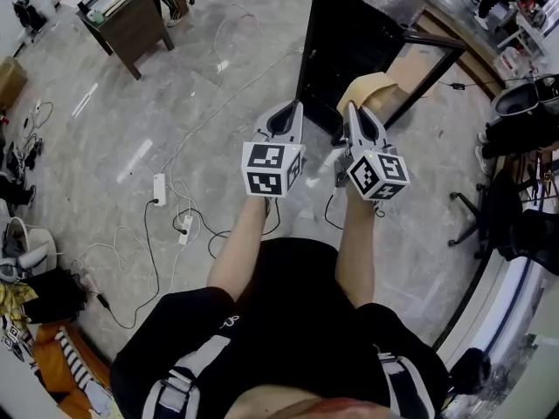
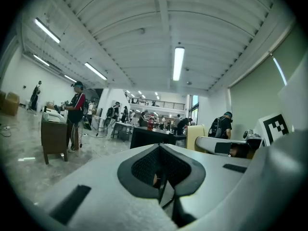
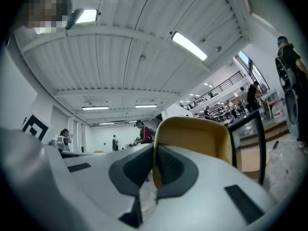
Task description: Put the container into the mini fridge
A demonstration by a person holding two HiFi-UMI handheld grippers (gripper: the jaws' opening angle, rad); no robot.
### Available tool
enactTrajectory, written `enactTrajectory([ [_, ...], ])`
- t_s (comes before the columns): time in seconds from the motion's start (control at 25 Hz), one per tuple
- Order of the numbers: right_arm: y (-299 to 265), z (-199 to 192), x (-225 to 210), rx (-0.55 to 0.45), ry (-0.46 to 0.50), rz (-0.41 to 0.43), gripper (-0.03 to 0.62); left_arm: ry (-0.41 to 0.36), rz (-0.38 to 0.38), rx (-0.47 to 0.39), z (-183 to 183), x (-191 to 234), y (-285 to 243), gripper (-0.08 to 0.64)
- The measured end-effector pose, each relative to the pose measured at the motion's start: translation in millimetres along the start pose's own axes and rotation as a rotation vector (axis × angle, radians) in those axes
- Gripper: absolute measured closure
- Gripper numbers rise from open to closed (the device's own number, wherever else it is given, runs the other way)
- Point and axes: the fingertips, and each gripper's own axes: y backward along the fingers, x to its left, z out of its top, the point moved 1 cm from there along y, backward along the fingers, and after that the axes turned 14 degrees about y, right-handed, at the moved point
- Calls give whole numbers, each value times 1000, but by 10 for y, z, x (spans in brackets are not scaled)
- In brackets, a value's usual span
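Note:
A tan, open-topped container point(image 1: 374, 86) hangs in the air in front of me; my right gripper point(image 1: 355, 113) is shut on its wall. In the right gripper view the container point(image 3: 195, 134) rises just past the closed jaws of that gripper point(image 3: 154, 154). My left gripper point(image 1: 285, 119) is held beside it, shut, with nothing between its pads point(image 2: 160, 150). The black mini fridge point(image 1: 345, 46) stands on the floor just beyond both grippers. Its glass door point(image 1: 430, 66) is swung open to the right. The left gripper view shows the fridge point(image 2: 144, 137) and the container point(image 2: 195, 133) ahead.
Power strips and cables point(image 1: 160, 188) lie on the marble floor to the left. A wooden desk point(image 1: 127, 20) stands at the far left, an office chair point(image 1: 489, 212) at the right. Several people stand in the hall, one by the desk point(image 2: 74, 112).

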Motion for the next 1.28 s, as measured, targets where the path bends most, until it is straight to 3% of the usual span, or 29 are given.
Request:
enactTrajectory([
  [0.12, -204, -62, -71, -3, -7, 12, 575, -6, 7, -4, 25, 92, -187, 555],
  [0.32, -836, -139, -377, -6, -29, 41, 575, -95, 38, 3, 120, 243, -781, 555],
  [0.84, -2560, -538, -1488, 84, -92, 179, 575, -12, 143, 41, 348, 702, -2639, 554],
  [1.28, -3097, -1201, -1770, 215, -168, 260, 575, 44, 221, 165, 4, 1164, -3255, 554],
])
